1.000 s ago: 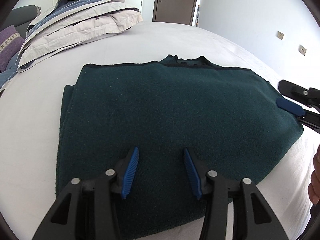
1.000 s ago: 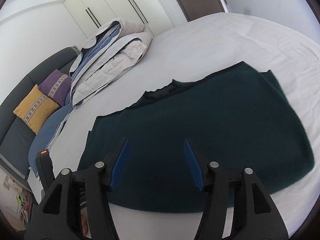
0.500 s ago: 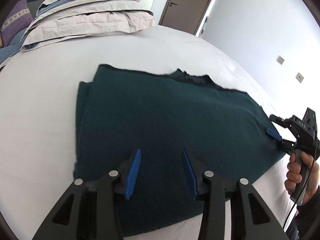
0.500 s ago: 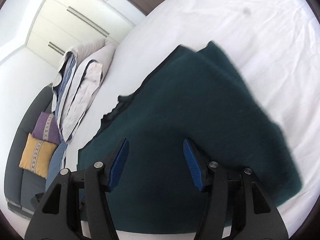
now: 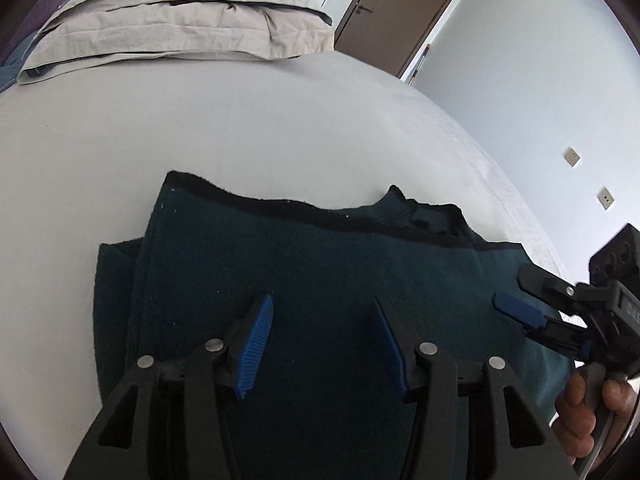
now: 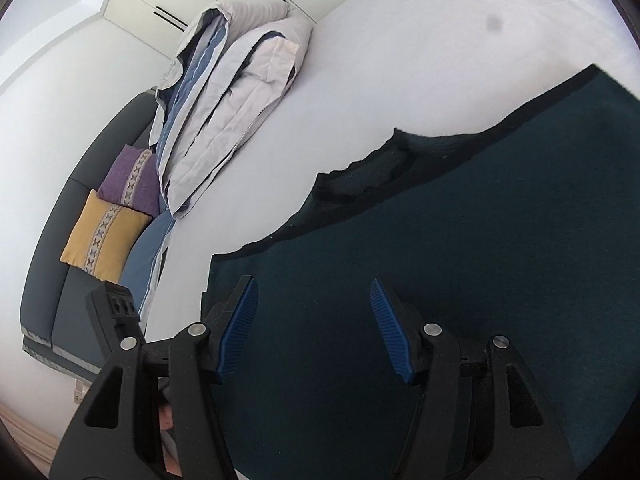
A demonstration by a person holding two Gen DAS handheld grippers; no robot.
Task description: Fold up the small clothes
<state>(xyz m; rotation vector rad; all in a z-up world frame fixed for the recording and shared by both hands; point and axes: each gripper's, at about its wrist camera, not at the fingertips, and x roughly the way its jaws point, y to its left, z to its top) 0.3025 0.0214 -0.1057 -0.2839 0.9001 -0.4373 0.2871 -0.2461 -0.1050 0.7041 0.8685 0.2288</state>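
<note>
The dark green sweater lay flat on the bed, long axis crosswise; left gripper and right gripper hovered over its near edge, both half-open, holding nothing; the left's jaws had just been opening

Each gripper has black plastic arms, ribbed blue pads and round silver screws. The right gripper carries a black box, perhaps with round holes.
</note>
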